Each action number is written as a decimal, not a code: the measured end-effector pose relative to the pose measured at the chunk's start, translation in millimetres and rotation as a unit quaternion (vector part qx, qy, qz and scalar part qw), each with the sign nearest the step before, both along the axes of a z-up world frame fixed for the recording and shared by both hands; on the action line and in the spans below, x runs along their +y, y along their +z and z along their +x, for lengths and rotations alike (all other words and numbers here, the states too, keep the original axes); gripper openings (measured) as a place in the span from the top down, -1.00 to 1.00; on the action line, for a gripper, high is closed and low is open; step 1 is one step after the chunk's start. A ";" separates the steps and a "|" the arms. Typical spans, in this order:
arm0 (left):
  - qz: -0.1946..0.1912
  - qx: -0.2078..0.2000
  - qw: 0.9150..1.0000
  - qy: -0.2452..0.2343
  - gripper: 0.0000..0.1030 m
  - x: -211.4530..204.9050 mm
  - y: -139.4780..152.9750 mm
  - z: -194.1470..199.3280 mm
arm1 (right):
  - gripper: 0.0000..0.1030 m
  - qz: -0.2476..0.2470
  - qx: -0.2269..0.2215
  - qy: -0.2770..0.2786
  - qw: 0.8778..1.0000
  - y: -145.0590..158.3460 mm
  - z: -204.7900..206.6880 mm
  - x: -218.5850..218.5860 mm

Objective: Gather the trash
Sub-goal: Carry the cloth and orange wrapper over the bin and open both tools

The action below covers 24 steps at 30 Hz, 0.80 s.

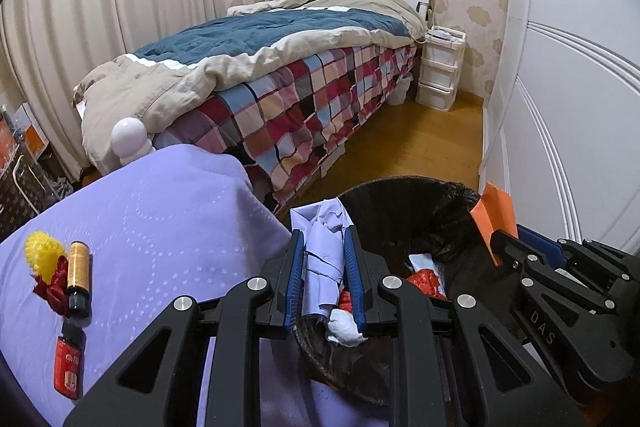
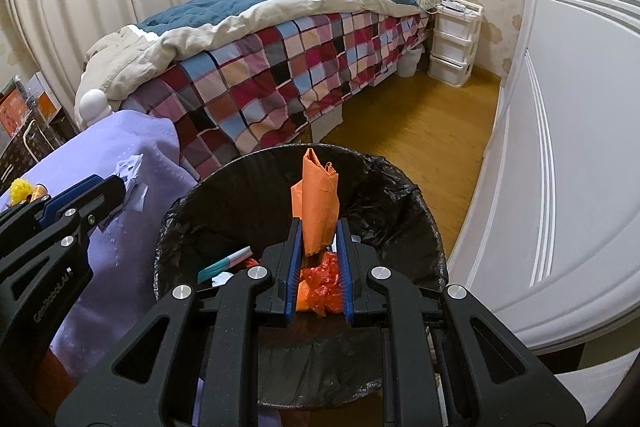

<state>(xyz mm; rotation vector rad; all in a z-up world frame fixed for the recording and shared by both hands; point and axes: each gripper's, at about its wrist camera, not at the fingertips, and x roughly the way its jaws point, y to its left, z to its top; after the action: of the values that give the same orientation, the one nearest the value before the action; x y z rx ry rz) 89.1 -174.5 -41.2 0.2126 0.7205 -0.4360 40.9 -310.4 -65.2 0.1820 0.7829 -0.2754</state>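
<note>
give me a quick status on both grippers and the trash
Left gripper shut on crumpled pale paper, at the bin's rim. Right gripper shut on orange paper, over the black-lined bin. Nothing blocking the drop.

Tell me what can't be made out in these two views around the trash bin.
- Trash bin bottom: both views, covered by litter and the fingers.
- Red bottle label: left wrist view, print too small.
- Orange paper lower end: right wrist view, hidden between the right gripper fingers.
</note>
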 end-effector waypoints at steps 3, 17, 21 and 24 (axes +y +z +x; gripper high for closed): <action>0.003 0.000 1.000 -0.002 0.58 -4.3 -0.6 1.4 | 0.67 -0.001 0.000 0.000 1.000 0.7 1.3 -0.1; 0.010 -0.003 1.000 0.001 0.10 -7.1 -1.2 1.9 | 0.30 -0.008 -0.009 -0.019 1.000 4.7 -1.3 -5.6; 0.011 -0.009 1.000 0.011 -0.23 -4.7 0.4 0.5 | 0.19 -0.013 -0.013 -0.025 1.000 8.1 -3.5 -5.4; 0.013 -0.015 1.000 0.017 -0.29 -1.2 2.6 -0.4 | 0.09 -0.016 -0.015 -0.028 0.999 10.2 -4.8 -4.7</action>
<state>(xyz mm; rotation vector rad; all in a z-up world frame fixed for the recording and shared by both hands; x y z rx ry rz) 88.8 -175.7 -38.6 0.2316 0.7001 -0.3904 36.1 -315.1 -55.0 0.1779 0.7435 -0.3379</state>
